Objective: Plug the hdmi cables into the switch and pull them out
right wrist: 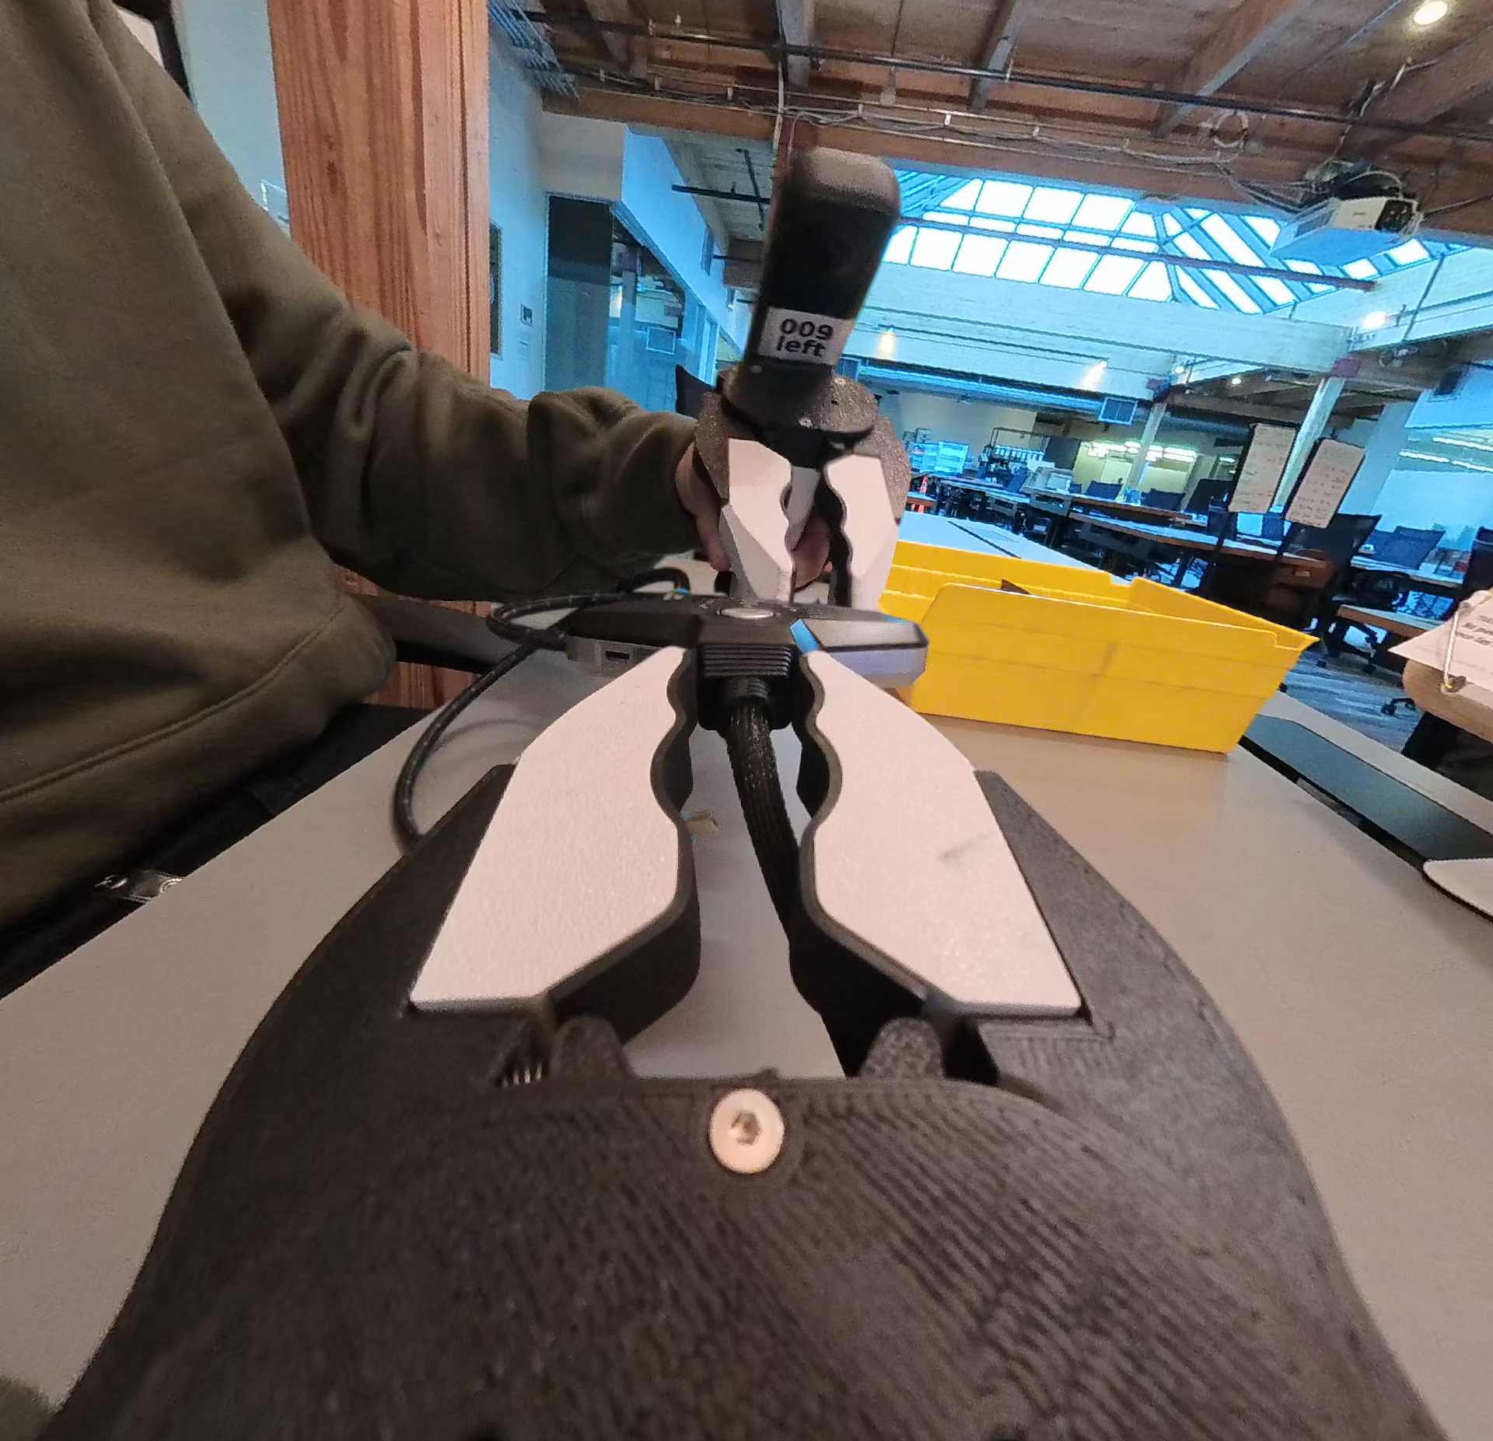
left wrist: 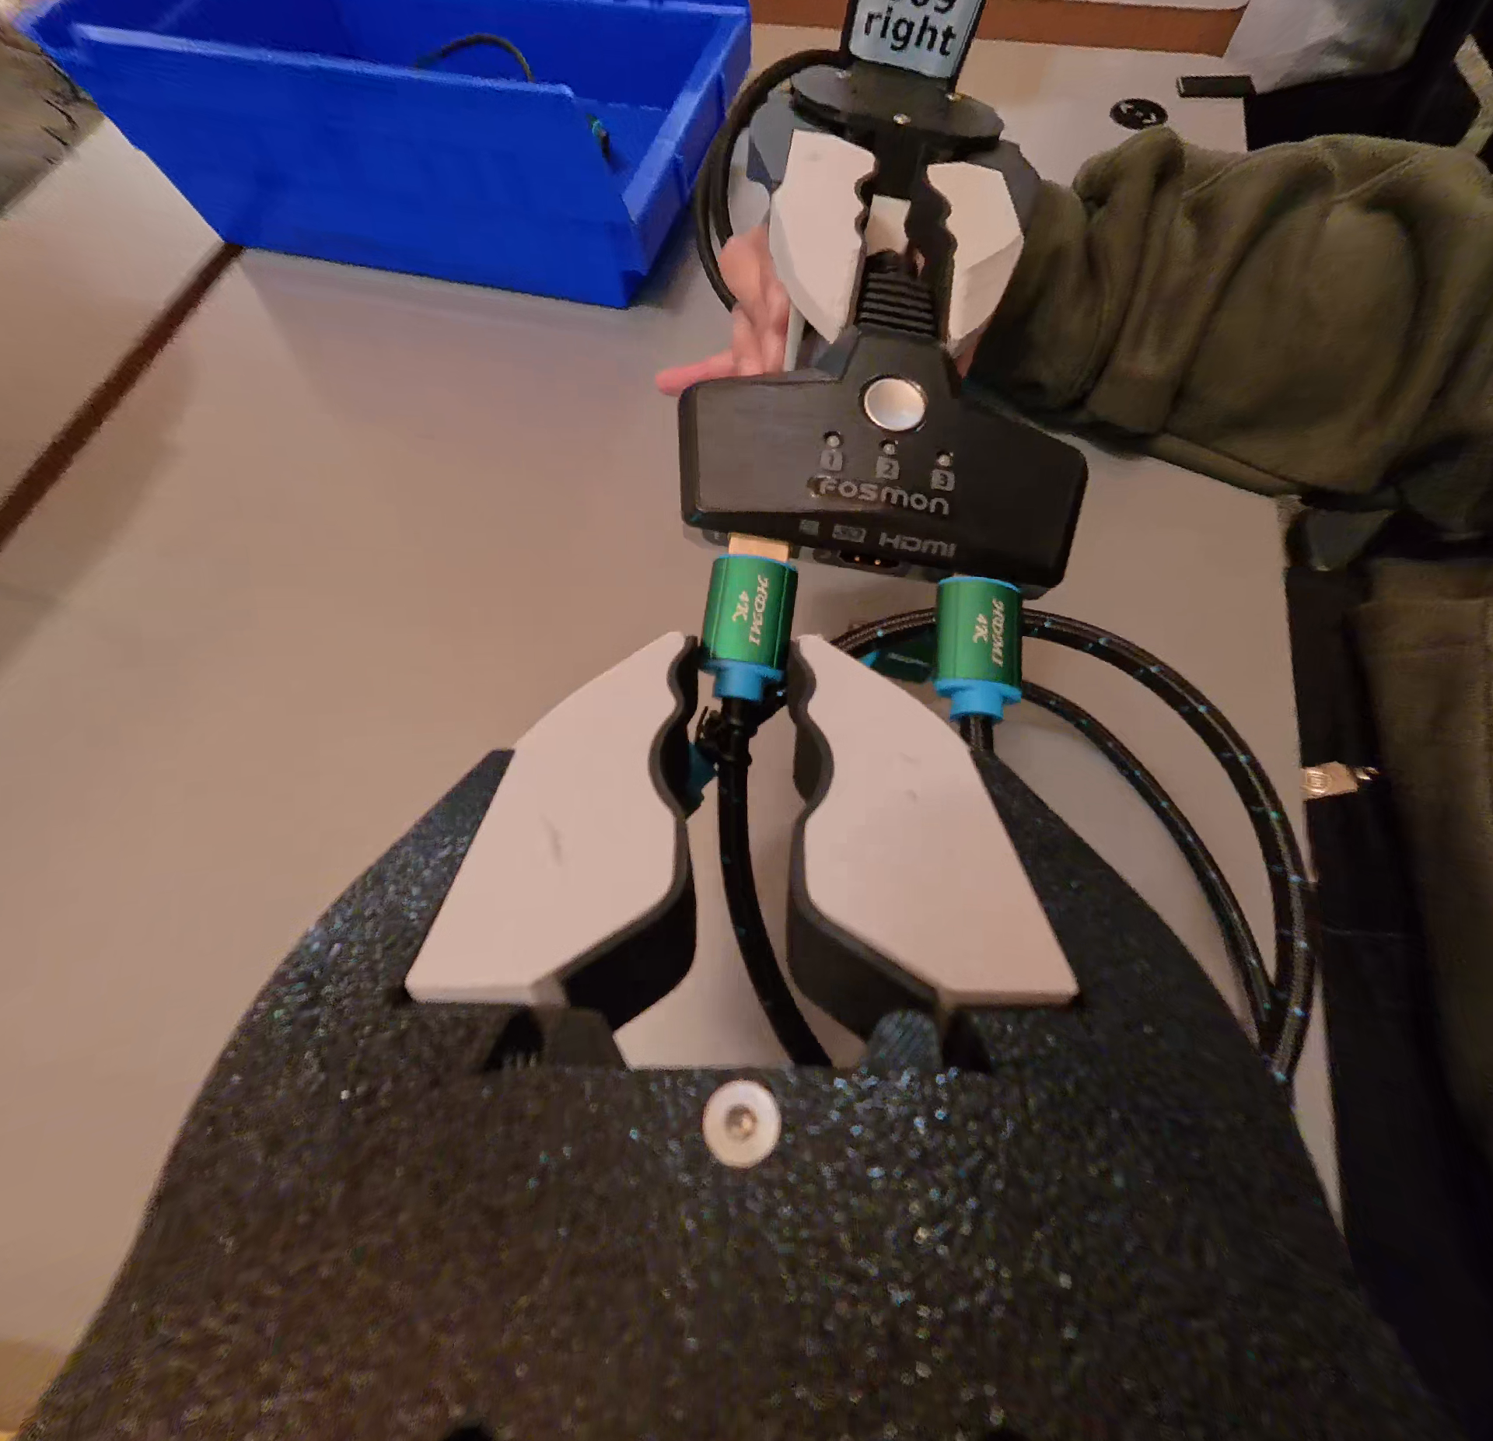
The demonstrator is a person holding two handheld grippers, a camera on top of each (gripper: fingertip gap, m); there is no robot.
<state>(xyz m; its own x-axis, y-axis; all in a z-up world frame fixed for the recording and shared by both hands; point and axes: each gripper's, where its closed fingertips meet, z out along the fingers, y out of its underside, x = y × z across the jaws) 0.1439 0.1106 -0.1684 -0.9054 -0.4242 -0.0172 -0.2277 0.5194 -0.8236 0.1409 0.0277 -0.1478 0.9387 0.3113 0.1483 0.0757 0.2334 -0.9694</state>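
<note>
— Two green metal HDMI plugs with blue collars sat at the front face of the black plastic switch box (left wrist: 885, 465): the first plug (left wrist: 747, 622) showed a strip of gold tongue outside its port, the second plug (left wrist: 976, 647) looked fully seated, and the middle port between them was vacant.

— And the tongs?

— The left gripper (left wrist: 743, 659) had its white fingers either side of the first plug's blue collar, close enough to be pinching it, though I couldn't see true contact. The right gripper (right wrist: 743, 675) was clenched on the ribbed black strain relief behind the switch, holding the box just above the grey table (left wrist: 363, 513), toward the edge where the person sat.

— What could have gone wrong?

— I'd judge skew the main risk. If the left hand pushed or pulled off the port's axis, the tongue could bind. The right grip was on a narrow neck, so the box could twist.

— Anything unclear?

— From the right wrist view the plugs were hidden behind the box. The braided black cables (left wrist: 1212, 756) looped off toward the table's near edge, their ends cut off. The blue plastic bin (left wrist: 388, 134) and the yellow plastic bin (right wrist: 1074, 659) stood well apart.
</note>
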